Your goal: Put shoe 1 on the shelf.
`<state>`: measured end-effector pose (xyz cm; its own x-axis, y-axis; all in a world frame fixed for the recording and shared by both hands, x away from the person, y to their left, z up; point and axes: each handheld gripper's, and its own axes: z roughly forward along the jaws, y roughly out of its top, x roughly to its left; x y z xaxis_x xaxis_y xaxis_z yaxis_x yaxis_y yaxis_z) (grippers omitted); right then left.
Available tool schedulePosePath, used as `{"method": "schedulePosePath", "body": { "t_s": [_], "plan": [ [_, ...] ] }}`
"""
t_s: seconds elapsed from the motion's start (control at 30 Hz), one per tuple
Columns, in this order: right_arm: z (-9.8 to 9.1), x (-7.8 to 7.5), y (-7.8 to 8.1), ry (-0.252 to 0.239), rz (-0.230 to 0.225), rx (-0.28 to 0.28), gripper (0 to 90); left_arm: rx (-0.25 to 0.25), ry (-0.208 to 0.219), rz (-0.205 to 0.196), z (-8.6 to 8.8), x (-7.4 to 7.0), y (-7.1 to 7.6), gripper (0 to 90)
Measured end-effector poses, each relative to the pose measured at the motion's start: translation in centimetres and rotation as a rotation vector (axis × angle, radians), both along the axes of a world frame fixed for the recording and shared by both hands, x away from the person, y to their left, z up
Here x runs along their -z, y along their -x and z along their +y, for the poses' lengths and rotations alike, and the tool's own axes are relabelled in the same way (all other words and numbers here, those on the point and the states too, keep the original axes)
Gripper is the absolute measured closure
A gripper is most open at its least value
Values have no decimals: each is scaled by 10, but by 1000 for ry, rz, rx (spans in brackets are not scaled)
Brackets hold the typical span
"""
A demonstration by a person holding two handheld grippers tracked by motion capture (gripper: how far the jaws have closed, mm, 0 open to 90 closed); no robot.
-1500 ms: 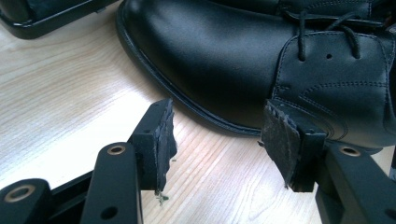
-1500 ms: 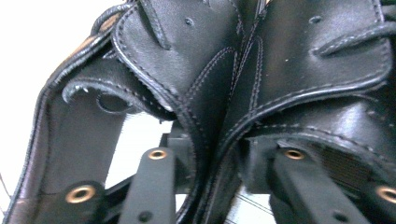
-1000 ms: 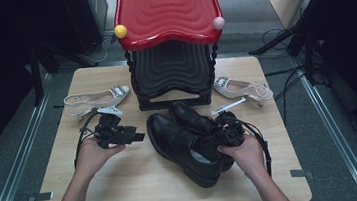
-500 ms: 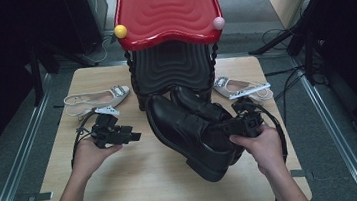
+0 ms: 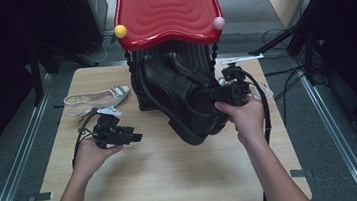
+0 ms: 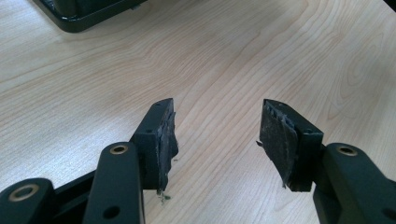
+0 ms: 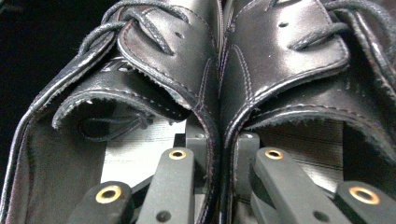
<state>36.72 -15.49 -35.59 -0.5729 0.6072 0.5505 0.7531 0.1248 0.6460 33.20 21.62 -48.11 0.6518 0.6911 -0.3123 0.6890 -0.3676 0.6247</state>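
The right gripper (image 5: 216, 94) sits right of centre in the high view, its hand (image 5: 247, 118) wrapped around the body, and it is clamped on a pair of black shoes (image 5: 181, 97). The shoes hang in the middle of the frame, toes toward the upper left, heels low and toward the hand, lifted off the table (image 5: 175, 181). In the right gripper view you get the detail: one jaw is down inside each shoe, and the two inner walls (image 7: 218, 140) are pinched together between the pads. Laces (image 7: 140, 28) run across the top left of that view, the leather tongues side by side above the jaws.

Behind the shoes stands a black rack (image 5: 139, 84), with a red seat (image 5: 167, 11) above it at top centre. A yellow ball (image 5: 120, 31) marks its left corner, a pink one (image 5: 218, 23) its right.

Over on the left, the left gripper (image 5: 137, 136) rests low on the table in the left hand (image 5: 89, 157), pointing right. Its own view shows the jaws standing apart, nothing between the worn pads (image 6: 166, 140), just bare wood grain beneath. A corner of the rack's base (image 6: 79, 14) peeks in at upper left.

A pale sandal (image 5: 93, 99) lies at the table's left edge, just above the left gripper.
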Motion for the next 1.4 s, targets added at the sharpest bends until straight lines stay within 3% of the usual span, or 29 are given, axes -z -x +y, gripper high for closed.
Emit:
{"method": "schedulePosePath", "body": {
  "t_s": [0.17, 0.2, 0.23, 0.33, 0.53, 0.93, 1.1, 1.27, 1.3, 1.33, 1.4],
  "plan": [
    [11, -3, -16, 25, -40, 74, 829, 4, -1, 1, -1, 0, 0, 457],
    [16, -2, -24, 36, -52, 112, 830, 7, 0, 3, -1, 1, 0, 457],
    [16, -2, -24, 36, -52, 112, 830, 7, 0, 3, -1, 1, 0, 457],
    [21, 2, -35, 17, -68, 197, 829, 15, -4, 6, -2, 1, 0, 457],
    [35, 9, -47, 38, -107, 297, 828, 23, 7, 1, -3, 0, 1, 457],
    [75, 20, -57, 64, -145, 398, 827, 38, 35, 4, -5, -3, 2, 456],
    [83, 20, -63, 33, -144, 450, 824, 43, 40, 5, -5, -3, 2, 457],
    [98, 20, -68, 68, -143, 497, 815, 43, 40, 4, -6, -3, 2, 457],
    [101, 20, -69, 82, -145, 500, 808, 43, 40, 4, -6, -3, 2, 457],
    [103, 22, -72, 91, -175, 484, 799, 43, 37, 5, -6, -3, 2, 457],
    [106, 23, -73, 90, -165, 491, 793, 43, 37, 5, -6, -3, 2, 457]
  ]
}}
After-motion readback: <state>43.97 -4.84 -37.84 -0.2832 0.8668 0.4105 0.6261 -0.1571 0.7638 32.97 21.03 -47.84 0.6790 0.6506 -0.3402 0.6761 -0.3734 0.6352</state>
